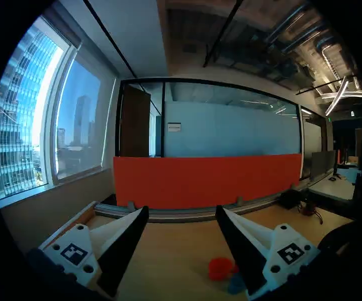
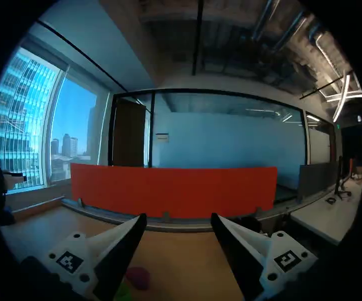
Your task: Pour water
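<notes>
Wooden desk point(image 1: 181, 251) before an orange partition point(image 1: 206, 180), pouring apparently not begun
My left gripper point(image 1: 181, 208) and right gripper point(image 2: 177, 215) hang empty, fingers apart; red cup point(image 1: 221, 268) ungrasped

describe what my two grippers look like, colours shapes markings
Both match. The left gripper and the right gripper each have two white wedge-shaped fingers that taper to a point, with black inner faces. Each finger carries a square black-and-white coded marker near its base, with small round holes around it.
</notes>
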